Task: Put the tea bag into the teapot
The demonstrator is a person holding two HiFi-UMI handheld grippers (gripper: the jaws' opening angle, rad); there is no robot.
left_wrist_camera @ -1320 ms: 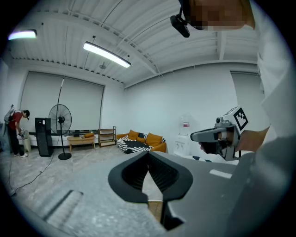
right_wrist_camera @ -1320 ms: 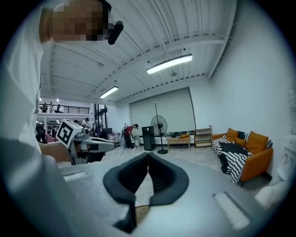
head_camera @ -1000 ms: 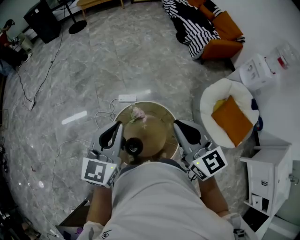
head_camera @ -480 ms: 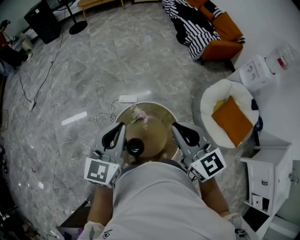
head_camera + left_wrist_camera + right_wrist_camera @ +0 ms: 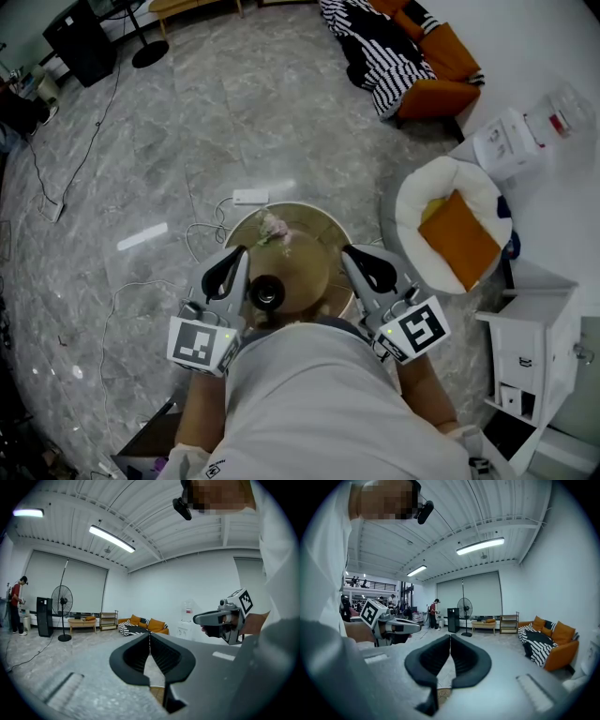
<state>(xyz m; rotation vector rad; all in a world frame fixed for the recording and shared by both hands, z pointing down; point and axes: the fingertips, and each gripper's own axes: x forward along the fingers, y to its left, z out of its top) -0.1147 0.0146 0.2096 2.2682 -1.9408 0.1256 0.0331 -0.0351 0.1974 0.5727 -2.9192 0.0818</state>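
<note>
We hold the left hand-held gripper and the right hand-held gripper at the near sides of the round desk, each with its jaws pressed together and nothing between them. The dark teapot stands on the desk's near side between the two, closer to the left one. A small pale pinkish thing lies at the far edge; we cannot tell whether it is the tea bag.

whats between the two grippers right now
Head view: the dark teapot on the round table sits between the left gripper and the right gripper, nearer the left one.
</note>
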